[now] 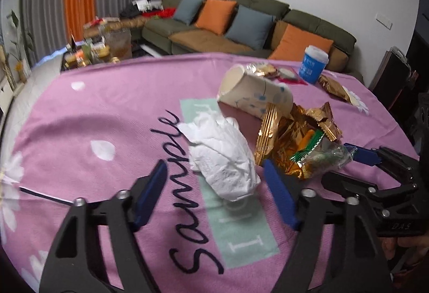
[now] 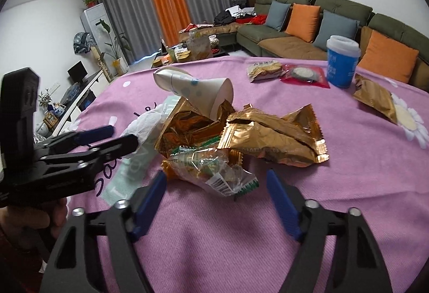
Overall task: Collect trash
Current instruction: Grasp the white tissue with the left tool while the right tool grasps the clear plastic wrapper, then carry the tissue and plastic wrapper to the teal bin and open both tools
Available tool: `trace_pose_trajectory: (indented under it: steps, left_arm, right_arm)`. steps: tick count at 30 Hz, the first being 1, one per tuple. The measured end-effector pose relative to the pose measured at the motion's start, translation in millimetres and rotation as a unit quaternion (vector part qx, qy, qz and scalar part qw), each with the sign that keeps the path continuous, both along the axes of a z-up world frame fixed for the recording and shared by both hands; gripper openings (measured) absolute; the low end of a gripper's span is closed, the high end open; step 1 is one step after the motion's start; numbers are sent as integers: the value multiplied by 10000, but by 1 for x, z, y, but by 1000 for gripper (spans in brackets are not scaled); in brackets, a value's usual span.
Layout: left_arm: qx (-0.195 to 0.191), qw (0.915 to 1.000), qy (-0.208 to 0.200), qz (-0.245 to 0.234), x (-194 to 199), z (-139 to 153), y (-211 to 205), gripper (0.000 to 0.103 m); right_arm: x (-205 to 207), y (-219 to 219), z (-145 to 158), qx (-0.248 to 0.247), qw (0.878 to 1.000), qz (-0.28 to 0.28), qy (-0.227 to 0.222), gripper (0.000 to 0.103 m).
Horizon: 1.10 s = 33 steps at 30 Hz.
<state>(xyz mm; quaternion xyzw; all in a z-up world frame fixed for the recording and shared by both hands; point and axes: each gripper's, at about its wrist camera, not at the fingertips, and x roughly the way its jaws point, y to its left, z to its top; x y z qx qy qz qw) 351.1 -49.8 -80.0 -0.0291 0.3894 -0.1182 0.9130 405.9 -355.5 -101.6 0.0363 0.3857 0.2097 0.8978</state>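
Observation:
A crumpled white tissue [image 1: 222,159] lies on the pink cloth between the blue pads of my left gripper [image 1: 214,172], which stands open around it without pressing. To its right is a heap of gold wrappers [image 1: 295,132] with a tipped paper cup [image 1: 254,94] leaning on it. In the right wrist view my right gripper [image 2: 215,177] is open at the near side of the heap. A clear green-and-white wrapper [image 2: 211,169] sits between its tips, untouched. The left gripper [image 2: 122,135] shows at the left by the tissue [image 2: 142,129].
An upright blue cup [image 2: 341,65] stands at the far side of the table. Near it lie a sealed snack pack [image 2: 265,69], a red pack [image 2: 305,74] and a gold pack [image 2: 375,100]. Pink cloth [image 2: 348,185] covers the table. A sofa [image 2: 295,33] is behind.

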Motion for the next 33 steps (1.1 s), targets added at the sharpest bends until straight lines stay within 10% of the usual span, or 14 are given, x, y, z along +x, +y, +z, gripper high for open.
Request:
trace_pose_trajectory:
  steps: [14,33]
  left_arm:
    - [-264,9993,248,-69,11,-12,-1,6]
    - [-219,9922,-1044,640,-114,69,77,4]
  right_arm:
    - [-4,3,-2,242,9992,281,147,14]
    - [-42,52,66,389,9901,1125,-738,12]
